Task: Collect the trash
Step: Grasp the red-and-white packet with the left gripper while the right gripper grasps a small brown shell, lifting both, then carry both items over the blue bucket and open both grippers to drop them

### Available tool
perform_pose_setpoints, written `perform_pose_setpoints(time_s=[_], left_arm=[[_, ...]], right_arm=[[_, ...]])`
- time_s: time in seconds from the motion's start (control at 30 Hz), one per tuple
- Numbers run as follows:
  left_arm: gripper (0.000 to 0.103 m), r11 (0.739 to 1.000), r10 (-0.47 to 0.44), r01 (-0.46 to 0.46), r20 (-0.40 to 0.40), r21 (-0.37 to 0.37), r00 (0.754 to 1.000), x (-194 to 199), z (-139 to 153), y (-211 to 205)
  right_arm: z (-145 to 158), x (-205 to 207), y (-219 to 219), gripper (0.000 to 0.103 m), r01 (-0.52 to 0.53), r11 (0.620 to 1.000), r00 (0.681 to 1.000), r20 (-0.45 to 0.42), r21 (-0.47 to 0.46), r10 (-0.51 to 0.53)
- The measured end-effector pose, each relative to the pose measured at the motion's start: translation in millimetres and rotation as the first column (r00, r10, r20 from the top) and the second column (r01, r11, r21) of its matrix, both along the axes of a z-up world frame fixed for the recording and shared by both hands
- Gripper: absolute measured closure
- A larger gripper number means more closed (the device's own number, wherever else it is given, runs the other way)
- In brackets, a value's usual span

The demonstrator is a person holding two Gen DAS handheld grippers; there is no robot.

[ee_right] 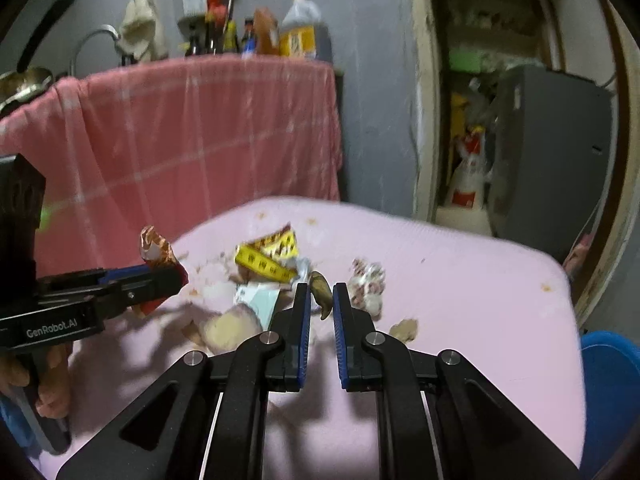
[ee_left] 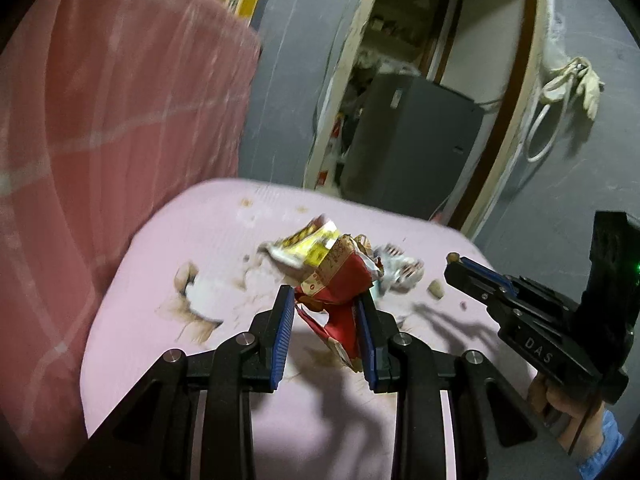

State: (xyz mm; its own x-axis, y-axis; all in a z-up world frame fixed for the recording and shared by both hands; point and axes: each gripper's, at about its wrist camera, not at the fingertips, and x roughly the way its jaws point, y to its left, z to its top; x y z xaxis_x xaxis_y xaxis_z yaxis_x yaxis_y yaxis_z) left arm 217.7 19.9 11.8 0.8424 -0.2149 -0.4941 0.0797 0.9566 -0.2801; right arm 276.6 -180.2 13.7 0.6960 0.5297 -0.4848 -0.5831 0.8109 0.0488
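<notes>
My left gripper [ee_left: 326, 300] is shut on a crumpled red wrapper [ee_left: 340, 284] and holds it above the pink table [ee_left: 160, 300]; it also shows at the left of the right wrist view [ee_right: 172, 276]. My right gripper [ee_right: 321, 300] is shut on a small brown scrap [ee_right: 322, 292] just above the table; it also shows at the right of the left wrist view [ee_left: 454, 262]. A yellow wrapper [ee_right: 266, 260], a white paper [ee_right: 256, 300] and a crumpled white-red wrapper [ee_right: 368, 284] lie on the table beyond both grippers.
A pink checked cloth [ee_right: 200, 132] hangs behind the table, with bottles [ee_right: 300, 32] on the counter above it. A grey appliance [ee_right: 552, 152] stands in the doorway at the right. A blue bin [ee_right: 608, 392] sits at the table's right edge. Brown stains and crumbs [ee_left: 188, 312] mark the table.
</notes>
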Motion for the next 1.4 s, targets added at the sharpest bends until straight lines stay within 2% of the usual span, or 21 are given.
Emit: perform_pose_setpoints(time_s=[0.17,0.33,0.53,0.7,0.83,1.0,1.17,1.4], left_arm=[[0.077,1.0,-0.005,0.003,0.095,0.016,0.995,-5,18,-17],[0.077,0.999,-0.032,0.025,0.19,0.039,0.981,-4,40,-47],[0.077,0.995,-0.098,0.091,0.24,0.04,0.966,9,59,-90],[0.077,0.986,-0.167,0.161,0.27,0.047,0.948,17,72,-131],[0.077,0.973,-0.232,0.226,0.263,0.054,0.936,27,71,-164],[0.077,0.95,-0.313,0.309,0.214,0.054,0.925,48,62,-209],[0.077,0.929,-0.37,0.366,0.153,0.056,0.916,65,50,-244],[0.076,0.904,-0.428,0.428,0.033,0.029,0.903,93,28,-286]], right_arm=[[18,-18,-21,0.094,0.056,0.997,0.99,0.128,0.062,-0.064],[43,-36,-52,0.094,0.118,0.984,0.957,0.25,0.135,-0.149],[66,-44,-95,0.094,0.192,0.956,0.922,0.293,0.222,-0.254],[77,-51,-132,0.094,0.27,0.932,0.88,0.33,0.243,-0.341],[78,-49,-165,0.094,0.335,0.905,0.859,0.31,0.262,-0.408],[71,-44,-205,0.094,0.426,0.861,0.829,0.262,0.279,-0.494],[52,-32,-246,0.094,0.509,0.809,0.813,0.145,0.293,-0.564],[31,-27,-279,0.094,0.576,0.763,0.79,0.041,0.295,-0.612]])
